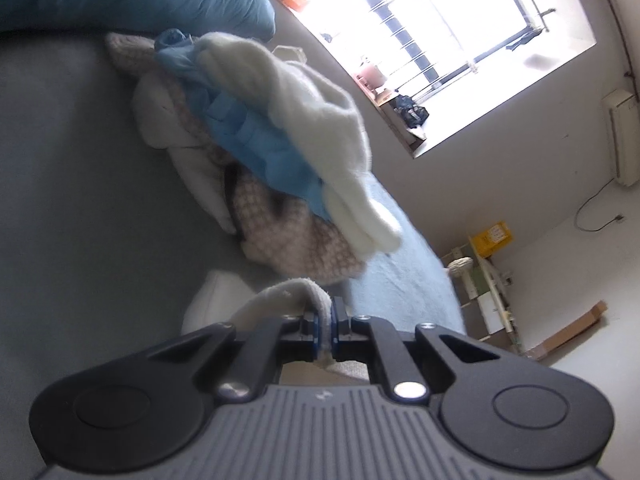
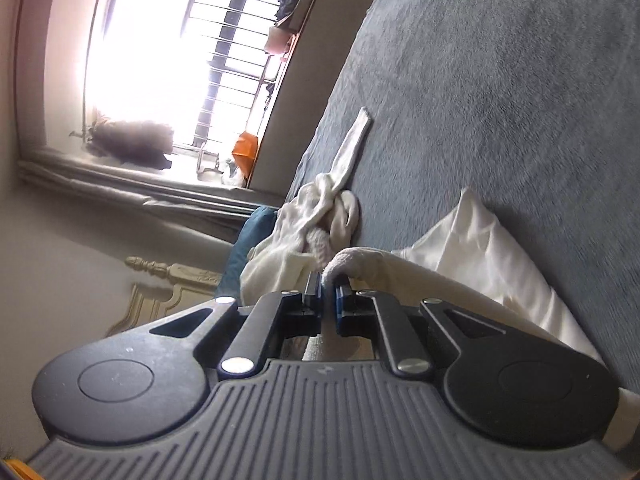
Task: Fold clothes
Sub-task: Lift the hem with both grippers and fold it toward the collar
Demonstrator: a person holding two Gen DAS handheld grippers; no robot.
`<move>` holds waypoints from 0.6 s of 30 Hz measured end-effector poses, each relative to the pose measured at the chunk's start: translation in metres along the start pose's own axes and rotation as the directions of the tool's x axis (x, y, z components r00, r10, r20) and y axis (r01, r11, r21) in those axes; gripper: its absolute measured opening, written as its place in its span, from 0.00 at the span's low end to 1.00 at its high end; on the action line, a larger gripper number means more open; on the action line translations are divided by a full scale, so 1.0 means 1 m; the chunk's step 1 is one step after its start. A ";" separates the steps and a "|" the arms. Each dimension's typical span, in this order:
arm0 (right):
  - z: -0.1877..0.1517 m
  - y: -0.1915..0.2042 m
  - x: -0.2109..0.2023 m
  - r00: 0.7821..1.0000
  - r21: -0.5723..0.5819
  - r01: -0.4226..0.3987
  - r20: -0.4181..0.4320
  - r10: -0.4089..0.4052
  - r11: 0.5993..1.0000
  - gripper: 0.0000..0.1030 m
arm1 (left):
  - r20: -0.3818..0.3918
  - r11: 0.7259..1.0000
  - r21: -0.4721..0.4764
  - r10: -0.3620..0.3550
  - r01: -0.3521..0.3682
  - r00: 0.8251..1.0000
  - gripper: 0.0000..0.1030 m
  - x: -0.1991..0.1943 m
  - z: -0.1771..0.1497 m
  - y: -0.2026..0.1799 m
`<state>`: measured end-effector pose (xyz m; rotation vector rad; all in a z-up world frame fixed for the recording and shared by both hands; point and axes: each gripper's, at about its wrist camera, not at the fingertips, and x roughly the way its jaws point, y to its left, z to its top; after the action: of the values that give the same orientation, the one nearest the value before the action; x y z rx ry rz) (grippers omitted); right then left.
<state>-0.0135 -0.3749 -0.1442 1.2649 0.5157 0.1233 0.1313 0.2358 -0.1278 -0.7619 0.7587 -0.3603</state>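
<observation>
The left claw (image 1: pixel 325 322) is pressed together on a fold of cream terry cloth (image 1: pixel 280 294), which loops up and over its tips. The right claw (image 2: pixel 329 286) pinches another edge of what looks like the same cloth (image 2: pixel 360 258), so the piece hangs between the two hands just above the bed (image 2: pixel 500 100).

The cloth looks soft, thick and light. It droops wherever it is not held, so it will sag in the middle and needs to be drawn taut before a crease is laid. The nap should give the pads good purchase, and nothing here can break. The hem or a corner is the best place to hold, since a pinch mid-panel only bunches the fabric.

Beyond the left claw a white pillow (image 1: pixel 216 300) lies on the bed. Further out sits the unfolded pile (image 1: pixel 256 160), with a checked knit at the bottom, a blue garment on it and a white fleece on top. In the right view a smaller heap of white clothes (image 2: pixel 304 216) lies near the bed's edge, with one strip trailing away. A window (image 1: pixel 440 32) is at the back.
</observation>
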 end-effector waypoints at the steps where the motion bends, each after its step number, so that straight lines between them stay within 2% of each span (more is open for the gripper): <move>1: 0.004 -0.005 0.010 1.000 0.007 0.009 -0.001 -0.009 1.000 0.05 | -0.008 1.000 -0.007 0.007 -0.008 1.000 0.06 0.010 0.003 0.004; 10: 0.031 -0.049 0.072 0.998 0.081 0.069 -0.001 -0.069 0.994 0.05 | -0.053 0.998 -0.054 0.025 -0.027 0.998 0.06 0.082 0.017 0.040; 13: 0.037 -0.065 0.087 0.996 0.105 0.090 0.000 -0.091 0.990 0.05 | -0.083 0.993 -0.118 -0.036 0.026 0.996 0.09 0.101 0.021 0.059; 16: 0.042 -0.091 0.102 0.997 0.192 0.074 -0.014 -0.073 0.979 0.08 | -0.095 0.965 -0.254 -0.092 0.065 0.991 0.19 0.114 0.024 0.084; 18: 0.044 -0.106 0.109 0.998 0.255 0.056 -0.022 -0.052 0.965 0.13 | -0.067 0.941 -0.328 -0.113 0.085 0.991 0.34 0.116 0.025 0.098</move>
<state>0.0814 -0.4069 -0.2672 1.5009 0.5925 0.0209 0.2316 0.2511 -0.2431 -1.1046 0.8735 -0.3642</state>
